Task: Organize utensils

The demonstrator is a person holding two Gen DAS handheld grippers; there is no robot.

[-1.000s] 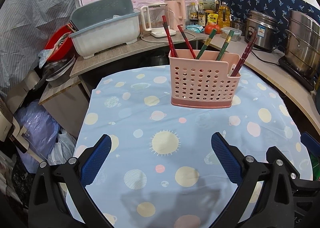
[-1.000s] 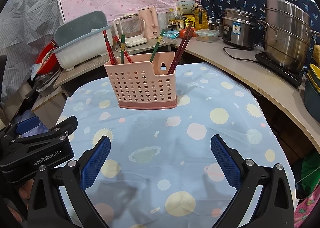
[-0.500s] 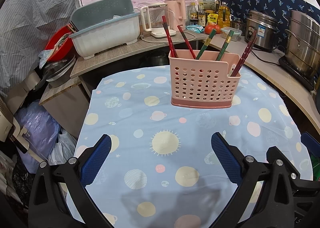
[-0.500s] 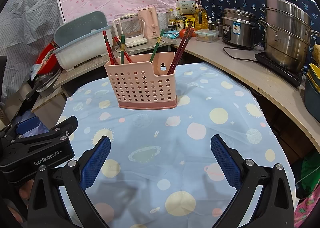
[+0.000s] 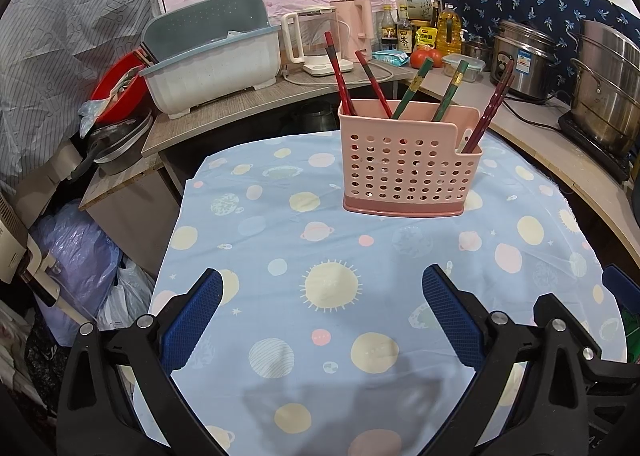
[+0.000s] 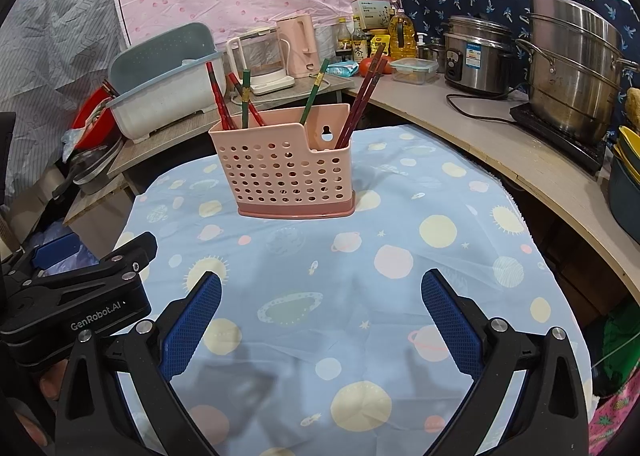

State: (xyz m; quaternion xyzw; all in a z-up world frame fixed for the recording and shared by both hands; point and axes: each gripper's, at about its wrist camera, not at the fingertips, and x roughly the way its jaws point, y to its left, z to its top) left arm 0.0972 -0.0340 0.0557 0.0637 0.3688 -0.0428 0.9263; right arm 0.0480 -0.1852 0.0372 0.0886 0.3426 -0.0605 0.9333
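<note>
A pink perforated utensil holder (image 5: 408, 164) stands upright on the far middle of the blue planet-print tablecloth (image 5: 328, 280); it also shows in the right wrist view (image 6: 286, 172). Red chopsticks (image 5: 340, 78), green chopsticks (image 5: 416, 84) and dark red chopsticks (image 5: 492, 104) stand in it. My left gripper (image 5: 322, 316) is open and empty, well short of the holder. My right gripper (image 6: 320, 320) is open and empty, beside the left gripper's body (image 6: 76, 296).
A dish rack (image 5: 212, 68), kettles (image 5: 316, 36) and bottles stand on the counter behind. A rice cooker (image 6: 478, 52) and a steel pot (image 6: 572, 64) stand on the right counter. Bags and pans (image 5: 112, 140) lie off the table's left edge.
</note>
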